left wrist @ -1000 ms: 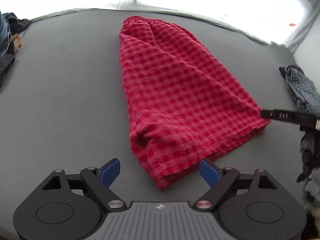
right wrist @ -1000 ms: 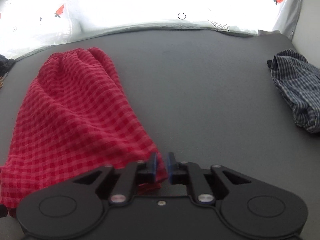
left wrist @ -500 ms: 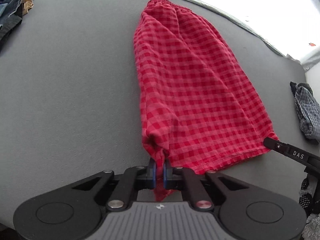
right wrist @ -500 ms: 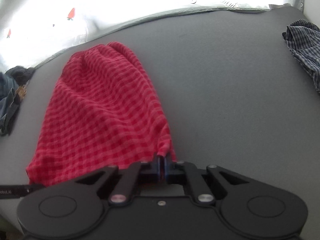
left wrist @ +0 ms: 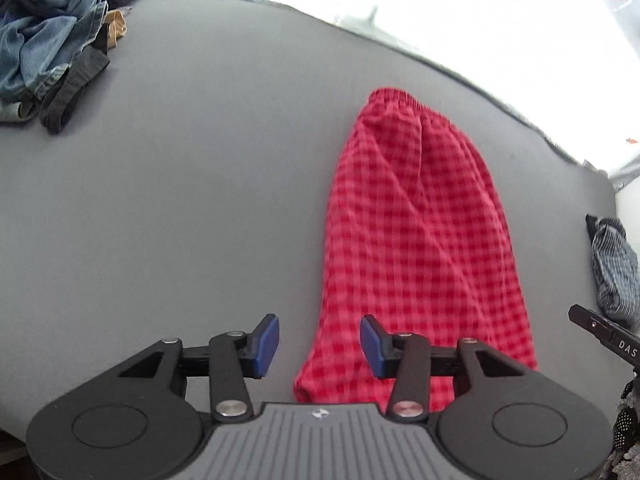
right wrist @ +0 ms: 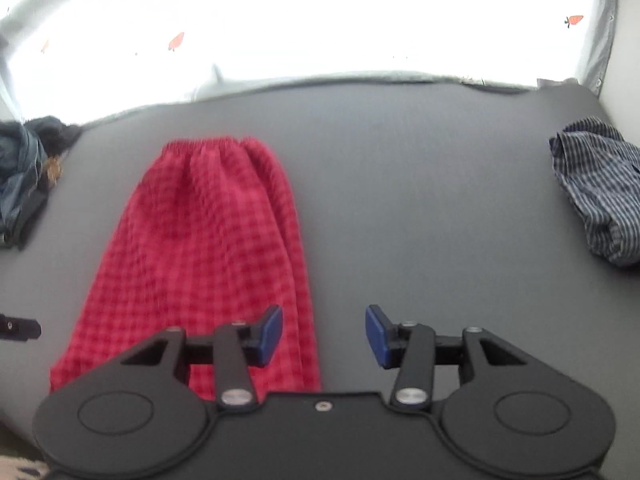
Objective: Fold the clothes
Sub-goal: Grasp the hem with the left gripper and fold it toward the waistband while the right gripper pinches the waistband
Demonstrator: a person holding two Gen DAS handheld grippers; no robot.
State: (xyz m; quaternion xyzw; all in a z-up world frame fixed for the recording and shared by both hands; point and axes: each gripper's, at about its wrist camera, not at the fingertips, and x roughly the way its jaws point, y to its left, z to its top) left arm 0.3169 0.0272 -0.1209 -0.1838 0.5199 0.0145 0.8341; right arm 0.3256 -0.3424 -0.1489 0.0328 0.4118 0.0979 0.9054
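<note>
Red checked shorts [left wrist: 420,240] lie flat on the grey mat [left wrist: 200,200]; your left gripper [left wrist: 319,346] and right gripper [right wrist: 324,336] hover at their hem, jaws opening, pinching nothing.

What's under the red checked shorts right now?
The red checked shorts lie flat on the grey mat. Nothing pokes out around their edges; whatever the cloth covers is hidden.
</note>
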